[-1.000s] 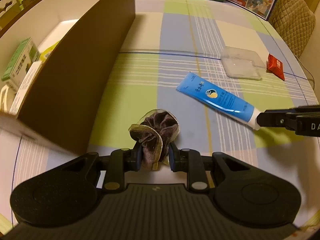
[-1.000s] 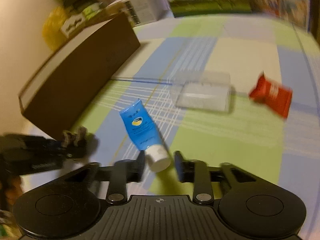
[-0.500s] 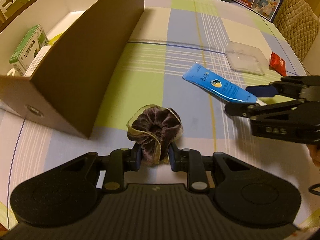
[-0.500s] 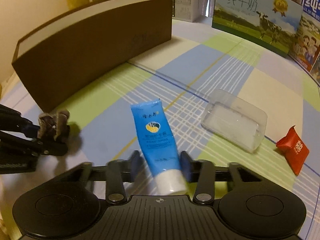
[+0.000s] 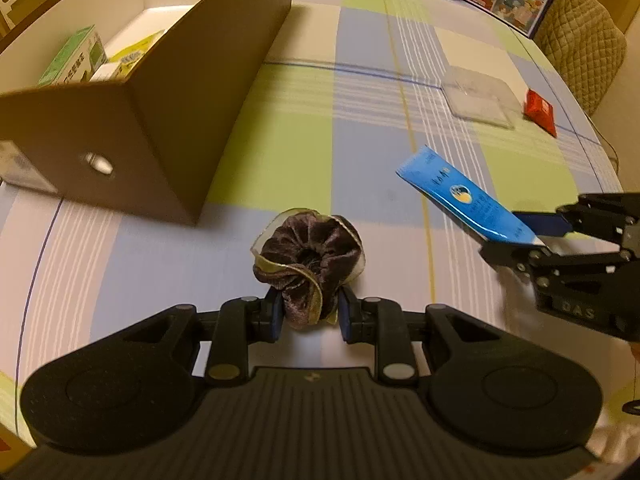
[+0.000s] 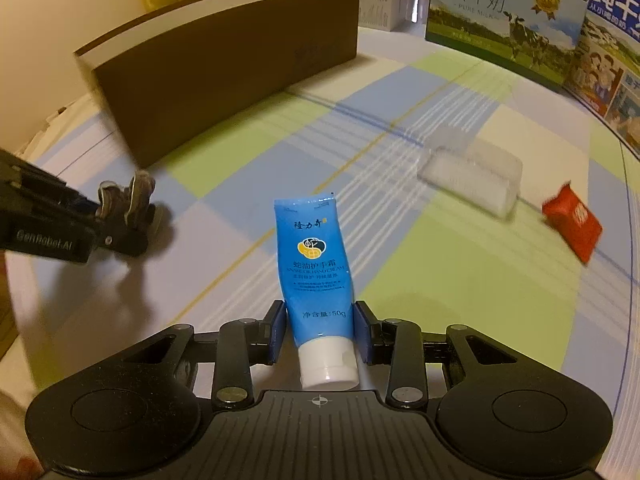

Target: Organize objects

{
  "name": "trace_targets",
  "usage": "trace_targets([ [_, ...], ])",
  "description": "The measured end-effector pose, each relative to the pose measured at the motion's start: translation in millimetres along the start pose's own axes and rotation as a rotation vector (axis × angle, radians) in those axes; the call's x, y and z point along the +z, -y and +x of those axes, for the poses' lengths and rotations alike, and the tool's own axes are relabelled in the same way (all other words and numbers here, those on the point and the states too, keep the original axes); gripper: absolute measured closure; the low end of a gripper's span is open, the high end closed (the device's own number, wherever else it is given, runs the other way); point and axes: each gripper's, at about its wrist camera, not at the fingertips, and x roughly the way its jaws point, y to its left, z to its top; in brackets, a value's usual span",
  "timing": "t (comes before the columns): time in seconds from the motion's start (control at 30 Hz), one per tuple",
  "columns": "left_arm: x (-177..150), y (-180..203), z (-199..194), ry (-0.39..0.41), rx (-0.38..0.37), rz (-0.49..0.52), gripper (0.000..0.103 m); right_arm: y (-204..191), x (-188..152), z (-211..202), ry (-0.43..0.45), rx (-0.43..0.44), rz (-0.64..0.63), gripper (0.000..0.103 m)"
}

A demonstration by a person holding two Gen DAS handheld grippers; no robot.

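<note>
My left gripper (image 5: 308, 314) fingers pinch the brown velvet scrunchie (image 5: 307, 256), at 4 o'clock off the cardboard box (image 5: 192, 92). My right gripper (image 6: 320, 332) fingers clamp the blue hand cream tube (image 6: 314, 272) near its cap, over the checked surface (image 6: 460, 280).

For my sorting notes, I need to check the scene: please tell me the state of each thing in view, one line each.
left hand-held gripper: shut on scrunchie
scrunchie: gripped
right hand-held gripper: shut on hand cream tube
hand cream tube: capped, gripped near cap
brown box: open-topped, cartons inside
clear plastic container: on tablecloth
red packet: on tablecloth
</note>
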Motion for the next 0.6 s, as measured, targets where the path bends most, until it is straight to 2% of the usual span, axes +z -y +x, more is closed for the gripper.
trace_targets([
  [0.17, -15, -5, -8, -0.010, -0.018, 0.007, 0.076, -11, -13, -10, 0.000, 0.016, 0.011, 0.070],
  [0.23, -16, -6, -9, -0.008, -0.019, -0.006, 0.059, -11, -10, -10, 0.001, 0.017, 0.024, 0.069],
  [0.37, -11, -9, -7, 0.010, -0.017, -0.033, 0.047, -8, -5, -5, 0.010, 0.032, 0.062, 0.061],
  [0.4, -10, -11, -7, 0.012, -0.018, -0.049, 0.039, -7, -3, -4, 0.016, 0.031, 0.071, 0.058],
  [0.43, -8, -12, -6, 0.015, -0.017, -0.066, 0.037, -7, -2, -3, 0.019, 0.028, 0.076, 0.056],
  [0.6, 0, -23, -6, 0.035, 0.002, -0.146, 0.037, -10, 5, 3, 0.027, 0.004, 0.054, 0.055],
])
